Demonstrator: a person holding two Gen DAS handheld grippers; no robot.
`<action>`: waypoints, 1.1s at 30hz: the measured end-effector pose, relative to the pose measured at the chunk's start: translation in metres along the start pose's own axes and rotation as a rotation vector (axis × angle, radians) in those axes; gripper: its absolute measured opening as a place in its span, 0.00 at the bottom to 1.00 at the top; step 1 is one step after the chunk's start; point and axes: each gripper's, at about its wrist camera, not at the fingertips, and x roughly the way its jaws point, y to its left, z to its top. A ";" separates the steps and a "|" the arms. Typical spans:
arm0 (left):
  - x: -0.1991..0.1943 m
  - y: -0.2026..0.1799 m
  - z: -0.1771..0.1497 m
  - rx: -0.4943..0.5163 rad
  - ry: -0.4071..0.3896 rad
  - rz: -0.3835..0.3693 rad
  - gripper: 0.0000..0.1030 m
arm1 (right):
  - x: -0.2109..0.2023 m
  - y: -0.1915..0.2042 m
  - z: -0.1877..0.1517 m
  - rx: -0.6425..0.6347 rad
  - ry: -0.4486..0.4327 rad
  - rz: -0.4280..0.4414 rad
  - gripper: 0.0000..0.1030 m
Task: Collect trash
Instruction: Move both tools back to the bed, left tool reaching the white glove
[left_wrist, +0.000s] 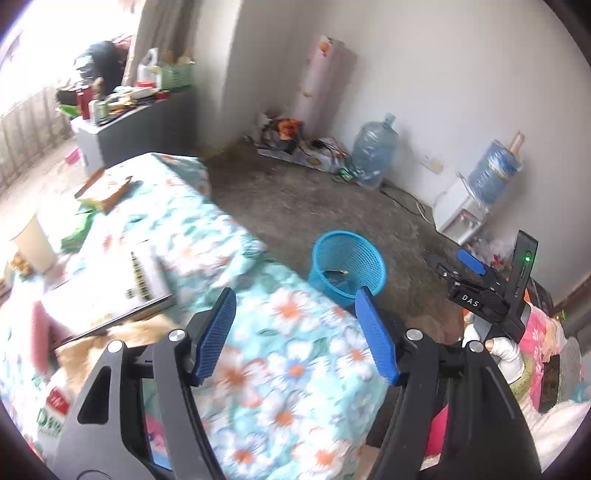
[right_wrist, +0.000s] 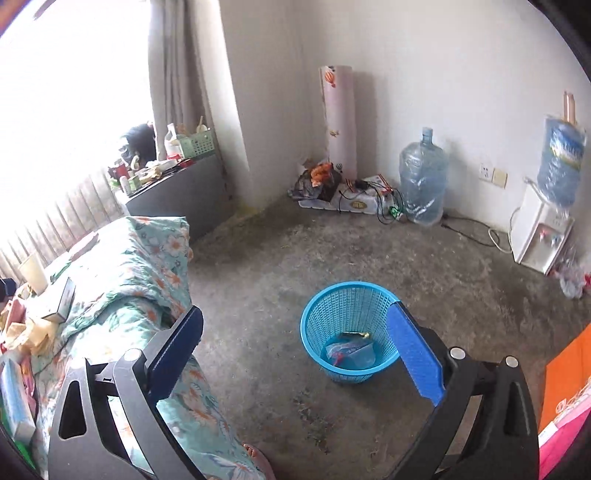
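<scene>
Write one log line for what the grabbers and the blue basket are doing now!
left gripper: open, empty | right gripper: open, empty | blue mesh basket: on floor, wrappers inside | flowered quilt: under left gripper

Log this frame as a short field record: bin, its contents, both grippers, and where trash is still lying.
bin: blue plastic mesh wastebasket, upright on the bare concrete floor
bin contents: clear blue plastic wrapper and a small dark scrap at the bottom
left gripper: open, nothing between the jaws
right gripper: open wide, empty
remaining clutter: crumpled yellowish paper and boxes on the floral bedspread
</scene>
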 end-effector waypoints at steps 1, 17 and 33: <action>-0.021 0.019 -0.008 -0.034 -0.030 0.030 0.62 | -0.004 0.008 0.001 -0.003 0.003 0.036 0.94; -0.163 0.289 -0.177 -0.778 -0.133 0.172 0.60 | -0.015 0.198 0.019 -0.126 0.313 0.743 0.94; -0.116 0.322 -0.211 -0.810 -0.111 0.030 0.32 | 0.086 0.409 0.019 -0.181 0.812 0.858 0.74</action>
